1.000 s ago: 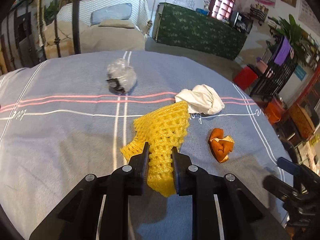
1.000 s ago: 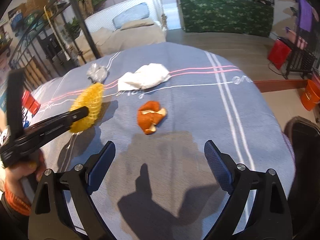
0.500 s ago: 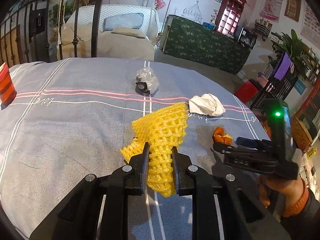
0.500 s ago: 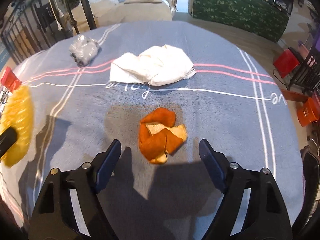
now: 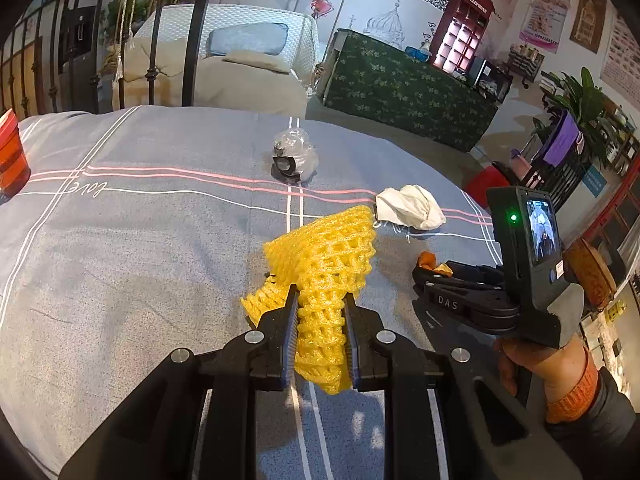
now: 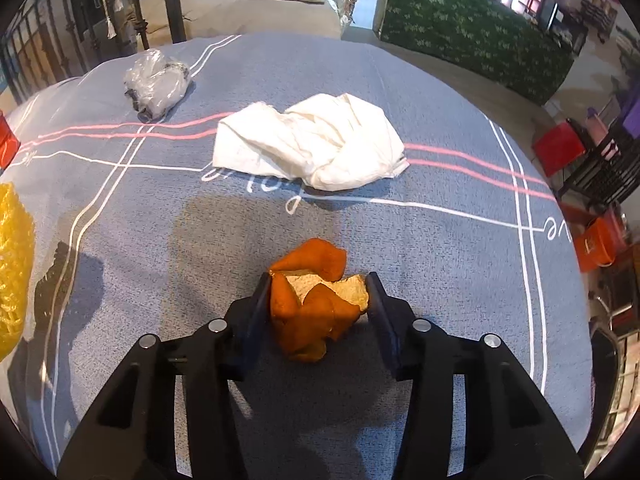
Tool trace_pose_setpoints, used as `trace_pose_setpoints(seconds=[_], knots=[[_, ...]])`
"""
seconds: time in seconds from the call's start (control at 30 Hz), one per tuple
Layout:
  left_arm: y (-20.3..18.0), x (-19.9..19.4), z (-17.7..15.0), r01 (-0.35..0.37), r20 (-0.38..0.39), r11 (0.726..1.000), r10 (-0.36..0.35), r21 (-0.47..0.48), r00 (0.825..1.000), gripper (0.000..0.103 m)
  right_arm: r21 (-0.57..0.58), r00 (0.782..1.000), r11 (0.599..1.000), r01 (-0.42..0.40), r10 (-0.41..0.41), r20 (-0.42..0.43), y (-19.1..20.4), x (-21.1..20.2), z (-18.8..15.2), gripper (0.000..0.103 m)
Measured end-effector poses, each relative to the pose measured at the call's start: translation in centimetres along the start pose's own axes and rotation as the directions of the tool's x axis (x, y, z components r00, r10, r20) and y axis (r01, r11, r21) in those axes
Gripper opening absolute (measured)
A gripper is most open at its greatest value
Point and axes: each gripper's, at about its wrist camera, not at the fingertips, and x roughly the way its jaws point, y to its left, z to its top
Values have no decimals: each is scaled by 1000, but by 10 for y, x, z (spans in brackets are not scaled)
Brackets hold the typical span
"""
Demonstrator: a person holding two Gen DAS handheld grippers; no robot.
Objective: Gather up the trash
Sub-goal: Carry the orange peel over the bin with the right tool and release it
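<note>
The left tool (image 5: pixel 320 312) grips the yellow net (image 5: pixel 324 264) above the tabletop (image 5: pixel 120 272). The right tool (image 6: pixel 318 292) has just been closing around the peel (image 6: pixel 312 300), pads touching its sides. Tissue (image 6: pixel 312 140) and plastic wad (image 6: pixel 156 80) lie farther off, bare cloth between them.

Soft daylight, sharp focus — fisheye-bent edges, dark vignetted corners, faint shadows.

Left gripper (image 5: pixel 320 316): clamped on yellow foam net (image 5: pixel 326 264), held above grey striped cloth (image 5: pixel 140 240). Right gripper (image 5: pixel 424 276): low at right, held by a hand (image 5: pixel 532 364), at orange peel (image 5: pixel 430 260). White tissue (image 5: pixel 410 212) beyond. Plastic wrapper (image 5: pixel 294 156) farther back. Red cup (image 5: pixel 10 160) at left edge.
</note>
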Motion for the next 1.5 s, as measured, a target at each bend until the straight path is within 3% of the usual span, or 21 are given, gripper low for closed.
trace_pose_setpoints(seconds=[0.4, 0.83, 1.5], knots=[[-12, -12, -7, 9, 21, 1000, -9, 23, 1000, 20, 15, 997, 998, -54, 53, 59, -8, -34, -23, 41], [-41, -25, -19, 40, 41, 996, -44, 84, 998, 20, 95, 981, 991, -98, 80, 178, -33, -99, -74, 41], [-129, -35, -48, 146, 39, 958, -161, 248, 986, 20, 248, 963, 966, -68, -2, 271, -105, -157, -162, 41]])
